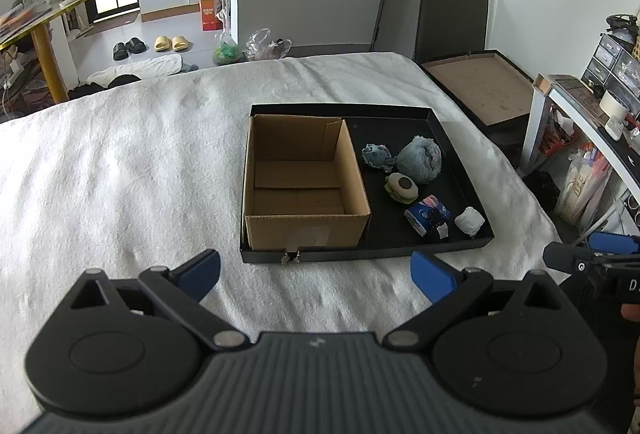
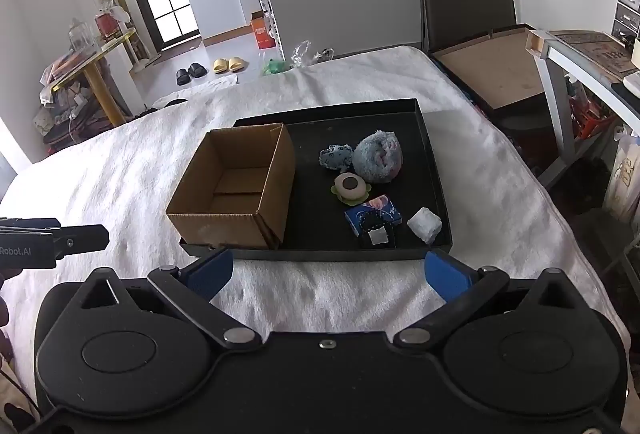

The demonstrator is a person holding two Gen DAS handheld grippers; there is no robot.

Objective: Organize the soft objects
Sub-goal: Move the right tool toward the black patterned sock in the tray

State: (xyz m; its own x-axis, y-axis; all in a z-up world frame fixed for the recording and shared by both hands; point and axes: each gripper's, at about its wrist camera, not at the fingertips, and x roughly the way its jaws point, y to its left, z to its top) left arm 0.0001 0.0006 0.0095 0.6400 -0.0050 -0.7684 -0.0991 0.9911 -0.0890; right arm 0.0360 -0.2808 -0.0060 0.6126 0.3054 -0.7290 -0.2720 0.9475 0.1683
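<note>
Both tools are released, jaws spread wide with nothing between them. The left tool (image 1: 316,276) hangs over the white bed cover (image 1: 120,174), just short of the near rim of the black tray (image 1: 460,170); the right tool (image 2: 329,274) sits likewise before that rim, and each shows at the side edge of the other's view, well apart.

Ahead of the left tool, the cardboard box (image 1: 304,230) stands open and upright in the tray's left half, its near wall close against the tray rim. To the right of the box lie the soft things, each apart from the tray walls: a blue rolled towel (image 1: 420,156) farthest off, a small blue plush (image 1: 376,156) touching it, a burger-shaped toy (image 1: 402,188) nearer, then a blue printed packet (image 1: 428,216) and a white wad (image 1: 469,220) nearest the rim. A free strip of black floor runs between box and toys.

The bed cover is bare on the left. The packet's print is too small to read, and a dark item against it in the right view cannot be made out.
</note>
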